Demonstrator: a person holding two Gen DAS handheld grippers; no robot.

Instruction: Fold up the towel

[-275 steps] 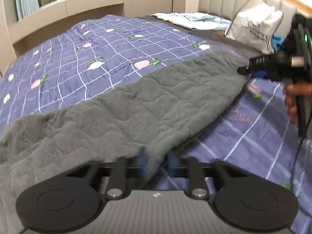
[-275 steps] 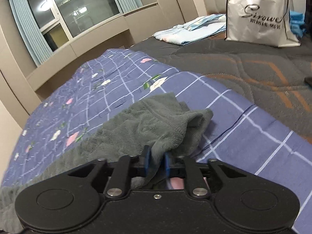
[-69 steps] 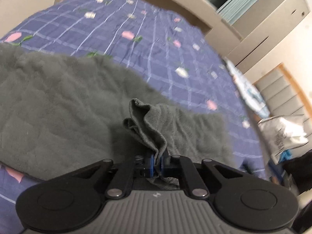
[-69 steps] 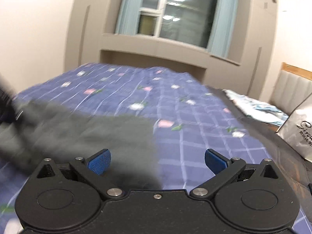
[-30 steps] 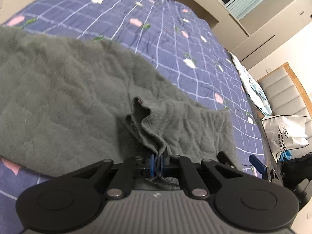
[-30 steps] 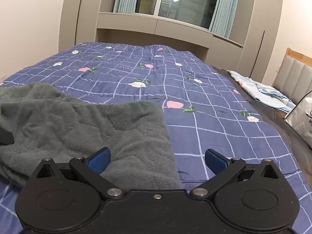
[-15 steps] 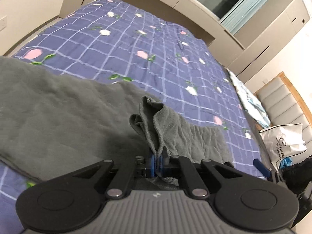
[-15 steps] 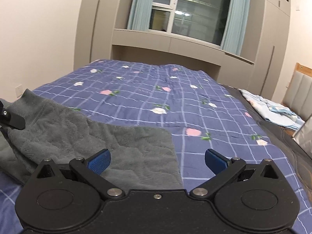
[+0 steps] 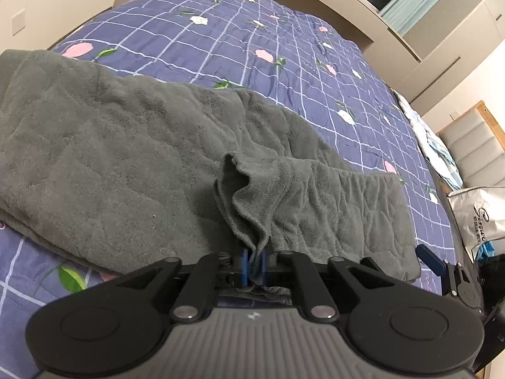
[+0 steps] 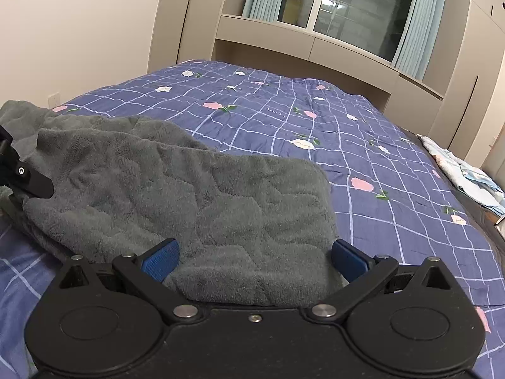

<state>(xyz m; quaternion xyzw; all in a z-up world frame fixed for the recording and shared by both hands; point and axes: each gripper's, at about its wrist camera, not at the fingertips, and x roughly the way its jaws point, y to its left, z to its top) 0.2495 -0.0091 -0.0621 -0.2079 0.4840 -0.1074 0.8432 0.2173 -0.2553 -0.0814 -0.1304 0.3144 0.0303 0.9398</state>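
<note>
Towel (image 9: pixel 120 158), grey and fluffy, lies spread on the bed's blue flowered quilt (image 9: pixel 252 41). Its long side runs across from left to right in front of both grippers. The left gripper (image 9: pixel 254 267) has its blue pads squeezed tight on a bunched-up bit of the towel's near edge, and the cloth stands up in folds just above the pinch. The right gripper (image 10: pixel 252 260) is spread wide and holds nothing. Its two blue pads sit on either side of the towel's near right corner (image 10: pixel 265 284), with the cloth lying right between them. That corner is much closer to the right gripper than to the left one. So the next move probably belongs to the right gripper: close on that corner, so both near corners can be lifted together and carried over to the far edge. A white bag (image 9: pixel 479 214) sits far off to the right.
</note>
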